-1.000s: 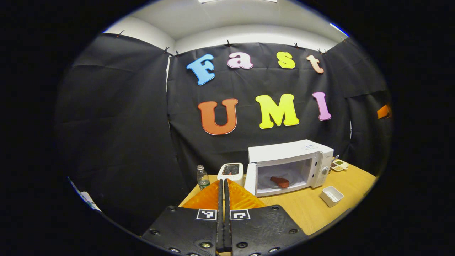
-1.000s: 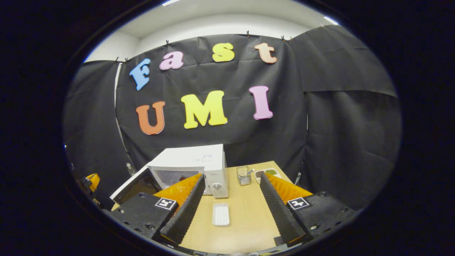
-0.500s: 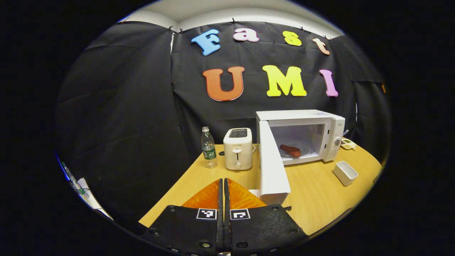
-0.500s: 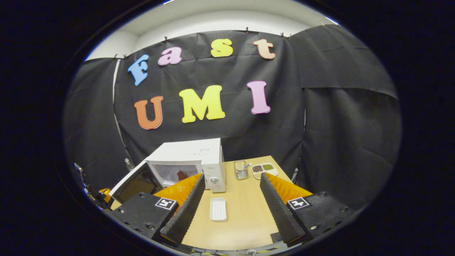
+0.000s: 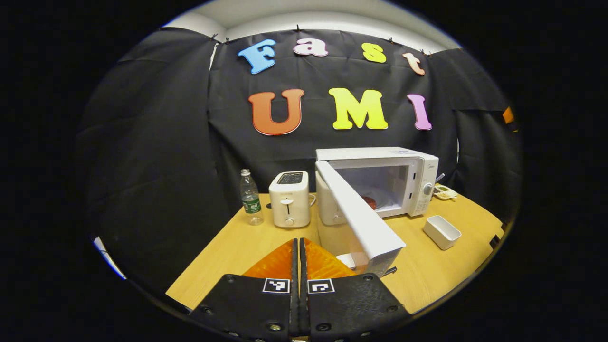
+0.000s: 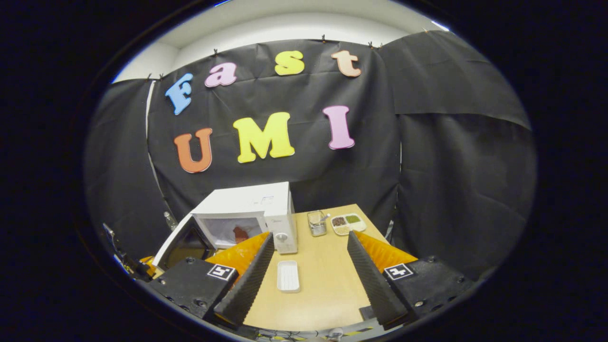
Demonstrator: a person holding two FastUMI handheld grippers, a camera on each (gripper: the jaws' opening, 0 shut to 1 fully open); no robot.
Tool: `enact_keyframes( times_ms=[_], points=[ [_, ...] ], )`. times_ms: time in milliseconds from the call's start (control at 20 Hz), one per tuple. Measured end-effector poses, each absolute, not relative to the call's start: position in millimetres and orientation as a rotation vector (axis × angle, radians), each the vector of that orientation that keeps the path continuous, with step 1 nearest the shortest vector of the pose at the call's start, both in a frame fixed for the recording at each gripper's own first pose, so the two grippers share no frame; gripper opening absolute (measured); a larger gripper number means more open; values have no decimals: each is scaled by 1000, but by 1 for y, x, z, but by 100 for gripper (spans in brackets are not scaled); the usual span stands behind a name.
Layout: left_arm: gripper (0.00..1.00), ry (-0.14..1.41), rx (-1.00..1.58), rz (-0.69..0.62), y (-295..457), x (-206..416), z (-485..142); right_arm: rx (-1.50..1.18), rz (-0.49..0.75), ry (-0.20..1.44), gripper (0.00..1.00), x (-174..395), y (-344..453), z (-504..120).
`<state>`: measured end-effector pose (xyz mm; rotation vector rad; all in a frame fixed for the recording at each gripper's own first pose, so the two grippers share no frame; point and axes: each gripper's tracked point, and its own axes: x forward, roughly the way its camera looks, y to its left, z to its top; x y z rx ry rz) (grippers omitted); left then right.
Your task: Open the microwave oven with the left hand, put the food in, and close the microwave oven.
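While the food (image 5: 369,201) sits inside the microwave (image 5: 380,178), left fingers (image 5: 290,256) stay pressed together.

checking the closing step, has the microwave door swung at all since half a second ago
Yes. In the left gripper view the door now angles across more of the microwave opening, partly covering the food, so it has swung toward closing.

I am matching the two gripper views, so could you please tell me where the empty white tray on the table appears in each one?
Left gripper view: the white tray sits low on the right, right of the open microwave door.
Right gripper view: it lies bottom centre, between that gripper's fingers.
Shared landmark: the microwave, with the tray on the table in front of its control panel.
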<state>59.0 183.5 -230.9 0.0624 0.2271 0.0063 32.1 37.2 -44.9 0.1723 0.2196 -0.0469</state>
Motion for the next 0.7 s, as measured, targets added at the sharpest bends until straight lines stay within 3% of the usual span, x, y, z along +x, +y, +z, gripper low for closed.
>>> enact_keyframes(
  times_ms=[700],
  points=[
    [0,274,32,-194,18,107,-247,229,-71,275,99,66,-34,-66]
  ],
)
